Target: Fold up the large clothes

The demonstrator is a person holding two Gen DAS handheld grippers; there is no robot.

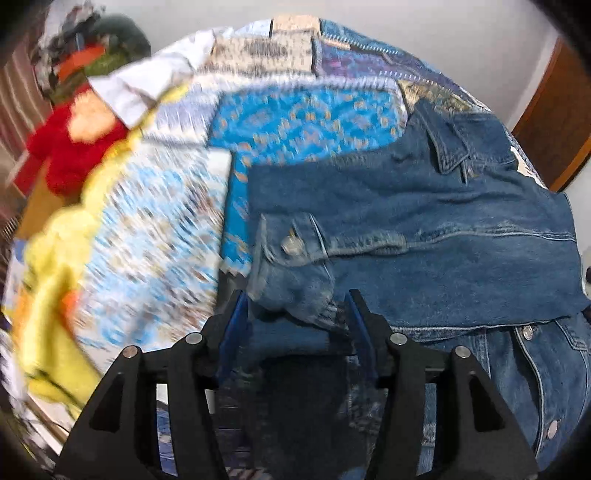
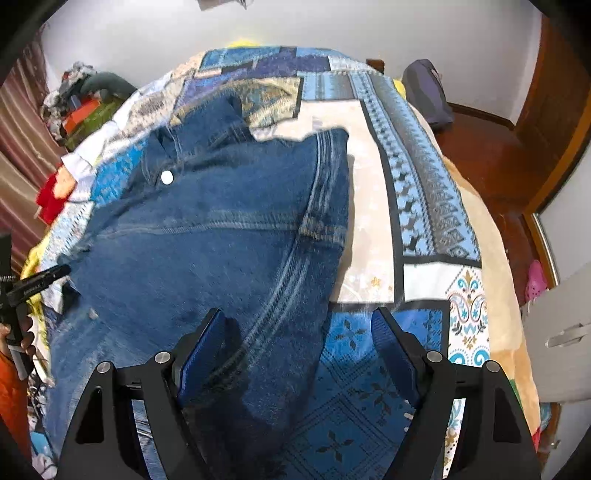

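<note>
Left tongs (image 1: 297, 302) sit nearest, angled down over the near edge of the denim jacket (image 1: 424, 229), jaws partway apart. A bunched fold of sleeve, cuff (image 1: 291, 240) just beyond, lies in the gap, but the blue pads don't look pressed on it, so nothing is gripped; probably a release or a fresh bite at the sleeve. Right tongs (image 2: 297, 325) are spread wide and empty, straddling the jacket's side hem (image 2: 325, 206): left pad over denim, right pad over bare patchwork bedspread (image 2: 417, 206). Likely parked there to pin or pick up that edge for the next fold.

The jacket lies flat on the bed, mid-quilt, one panel already laid over the body, so the fold is partly done. Collar (image 1: 448, 147) points to the far side, snap buttons (image 1: 526, 332) face up at the near side.

Farther off: yellow blanket (image 1: 55, 280) and red plush toy (image 1: 70, 155) at the bed's left edge, clutter pile (image 2: 81, 103) behind, wooden floor (image 2: 487, 155) and white wall (image 2: 332, 26) beyond. Left view is motion-blurred.
</note>
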